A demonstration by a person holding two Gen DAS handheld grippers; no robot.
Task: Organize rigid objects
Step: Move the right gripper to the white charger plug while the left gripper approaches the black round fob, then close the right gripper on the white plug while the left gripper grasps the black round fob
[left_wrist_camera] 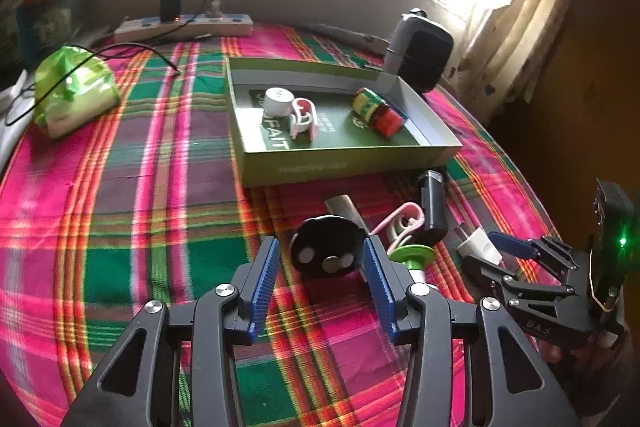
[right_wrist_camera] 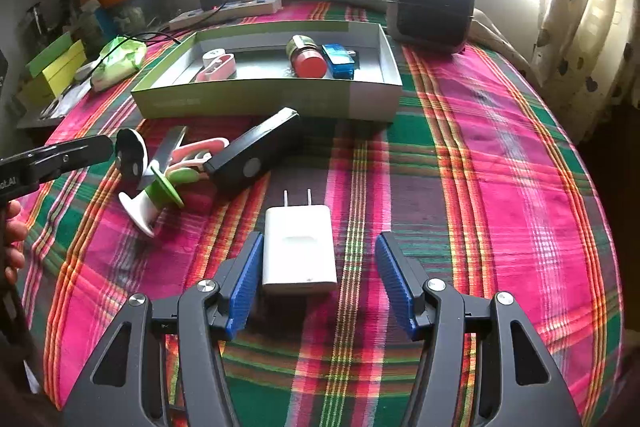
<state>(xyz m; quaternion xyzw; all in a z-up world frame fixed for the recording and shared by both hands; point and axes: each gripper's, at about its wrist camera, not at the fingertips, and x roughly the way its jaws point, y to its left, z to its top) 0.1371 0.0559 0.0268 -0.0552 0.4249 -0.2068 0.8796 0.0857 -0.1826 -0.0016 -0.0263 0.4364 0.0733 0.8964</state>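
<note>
My left gripper (left_wrist_camera: pixel 320 247) holds a black round disc (left_wrist_camera: pixel 326 251) by its rim, tilted up off the plaid cloth. In the right wrist view the disc (right_wrist_camera: pixel 130 157) stands on edge against one of my left fingers (right_wrist_camera: pixel 80 151). My right gripper (right_wrist_camera: pixel 318 259) is open low over a white plug charger (right_wrist_camera: pixel 298 247). The left pad is beside the charger and the right pad is well apart. An open green box (right_wrist_camera: pixel 260 99) holds a red-lidded jar (right_wrist_camera: pixel 306 61), a blue adapter (right_wrist_camera: pixel 338 63), a white cap (left_wrist_camera: pixel 278 101) and a pink clip (left_wrist_camera: pixel 302 119).
Loose in front of the box lie a black bar-shaped device (right_wrist_camera: pixel 256 155), a pink clip (right_wrist_camera: pixel 200 149) and a green-and-white suction piece (right_wrist_camera: pixel 160 195). A grey-black speaker (right_wrist_camera: pixel 432 7), a power strip (right_wrist_camera: pixel 228 11) and a green pouch (right_wrist_camera: pixel 120 61) sit further back. A curtain hangs at right.
</note>
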